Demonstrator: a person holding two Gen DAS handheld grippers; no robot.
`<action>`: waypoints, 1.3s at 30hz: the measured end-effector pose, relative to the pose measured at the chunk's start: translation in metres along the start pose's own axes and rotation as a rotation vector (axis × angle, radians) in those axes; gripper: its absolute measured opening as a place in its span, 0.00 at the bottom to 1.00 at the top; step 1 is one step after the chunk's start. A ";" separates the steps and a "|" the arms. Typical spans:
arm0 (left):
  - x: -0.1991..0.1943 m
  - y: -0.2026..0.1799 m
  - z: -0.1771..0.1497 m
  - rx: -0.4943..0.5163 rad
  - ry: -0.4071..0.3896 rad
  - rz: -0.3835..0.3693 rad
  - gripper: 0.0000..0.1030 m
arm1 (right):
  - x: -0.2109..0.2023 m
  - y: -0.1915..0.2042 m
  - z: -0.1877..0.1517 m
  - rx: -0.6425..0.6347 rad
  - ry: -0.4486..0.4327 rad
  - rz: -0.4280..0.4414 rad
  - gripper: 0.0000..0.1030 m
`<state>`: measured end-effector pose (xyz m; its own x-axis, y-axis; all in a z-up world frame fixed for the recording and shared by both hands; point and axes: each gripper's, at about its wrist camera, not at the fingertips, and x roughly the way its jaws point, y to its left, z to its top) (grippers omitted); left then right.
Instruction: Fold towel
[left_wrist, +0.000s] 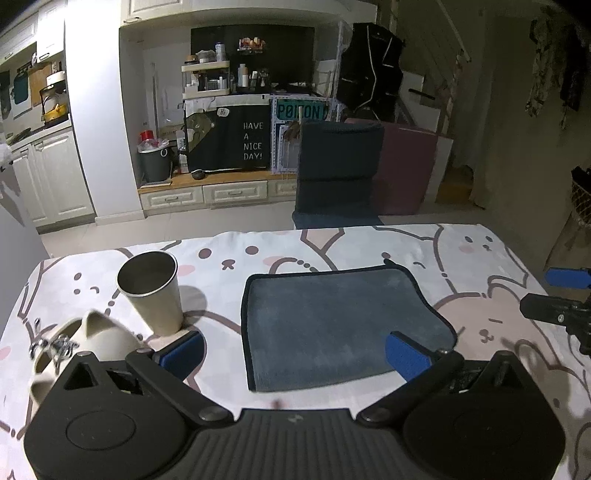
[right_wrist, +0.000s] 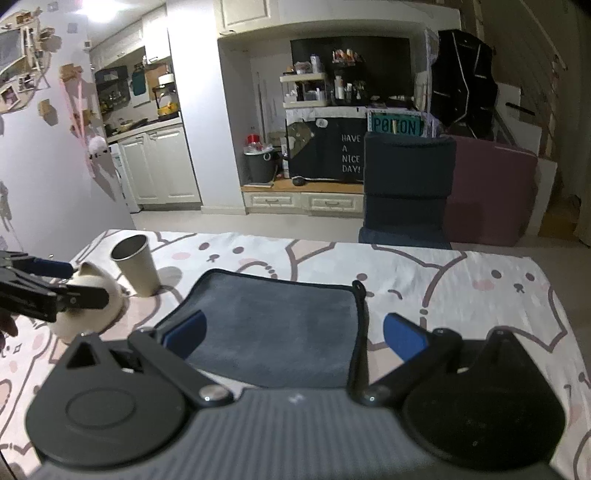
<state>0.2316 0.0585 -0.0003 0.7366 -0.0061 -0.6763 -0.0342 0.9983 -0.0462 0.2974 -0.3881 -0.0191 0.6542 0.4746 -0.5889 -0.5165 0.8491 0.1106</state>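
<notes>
Your left gripper (left_wrist: 295, 350) and right gripper (right_wrist: 293, 338) both hang released, straddling the flat towel's (left_wrist: 332, 325) near corners, ready to pinch them for folding.

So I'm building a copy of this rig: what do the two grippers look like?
Both match. The left gripper and right gripper each have a black ribbed body, two round black discs at the base, angular black linkage arms with silver pivot screws, and fingers faced with bright blue pads. No cables or sleeves show.
</notes>
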 end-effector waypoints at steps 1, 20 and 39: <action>-0.005 -0.001 -0.003 0.000 -0.005 0.000 1.00 | -0.005 0.002 -0.001 -0.004 -0.002 0.001 1.00; -0.074 -0.018 -0.041 0.030 -0.084 -0.046 1.00 | -0.065 0.019 -0.033 -0.015 -0.034 0.020 1.00; -0.123 -0.039 -0.083 0.067 -0.077 -0.064 1.00 | -0.111 0.034 -0.063 -0.034 -0.052 -0.030 1.00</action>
<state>0.0866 0.0153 0.0235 0.7858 -0.0682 -0.6147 0.0579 0.9976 -0.0367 0.1722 -0.4271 -0.0005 0.6973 0.4610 -0.5489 -0.5137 0.8554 0.0659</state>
